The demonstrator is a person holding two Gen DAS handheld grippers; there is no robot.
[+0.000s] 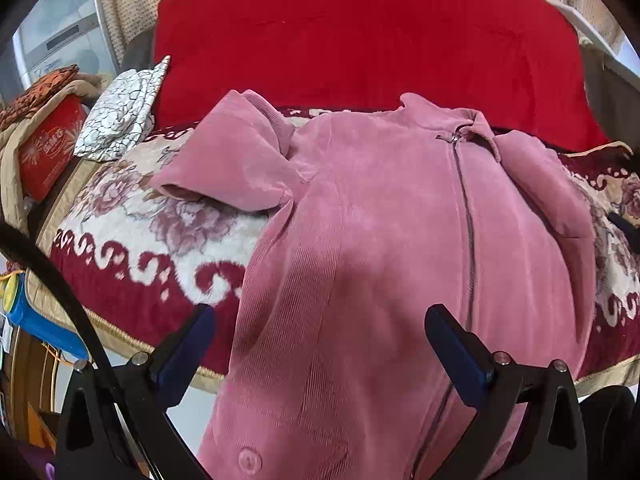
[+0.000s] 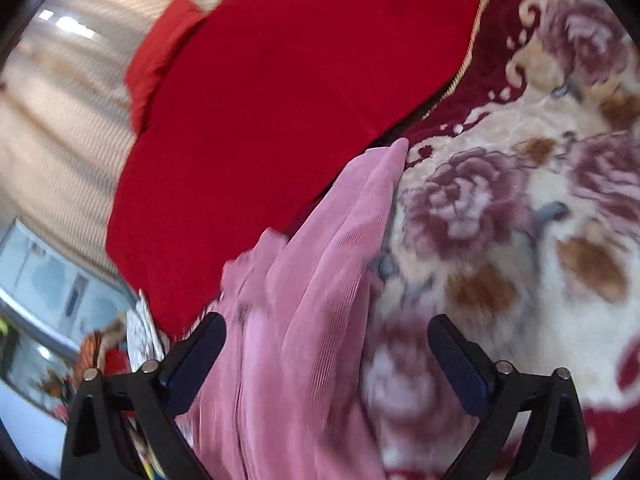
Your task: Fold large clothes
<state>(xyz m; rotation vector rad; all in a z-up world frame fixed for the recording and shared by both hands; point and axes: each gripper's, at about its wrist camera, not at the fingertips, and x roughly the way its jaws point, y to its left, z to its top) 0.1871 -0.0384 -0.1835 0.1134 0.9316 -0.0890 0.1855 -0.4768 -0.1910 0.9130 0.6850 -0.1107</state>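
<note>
Below the left wrist camera, the left gripper [image 1: 320,344] hangs with its fingers [image 1: 456,356] spread wide apart, holding nothing, over the lower front of a pink corduroy jacket [image 1: 360,240]. That jacket lies front up on a floral blanket [image 1: 132,240] covering the bed, zipper [image 1: 466,216] closed and collar at the far end, hem spilling over the near edge of the bed. Its left-side sleeve [image 1: 232,160] is folded across itself near the shoulder. Bare blanket lies open to the left of the jacket, bounded by a gold-trimmed border. Beyond the collar sits a red quilt [image 1: 360,32]; a white crackle-patterned cloth [image 1: 124,112] and a red box [image 1: 52,144] sit at the far left.

From the right wrist camera, blurred, the right gripper [image 2: 326,356] also has its fingers [image 2: 456,364] apart, empty, with a ridge of the pink jacket running up between them. Open floral blanket stretches to the right; the red quilt fills the upper left.
</note>
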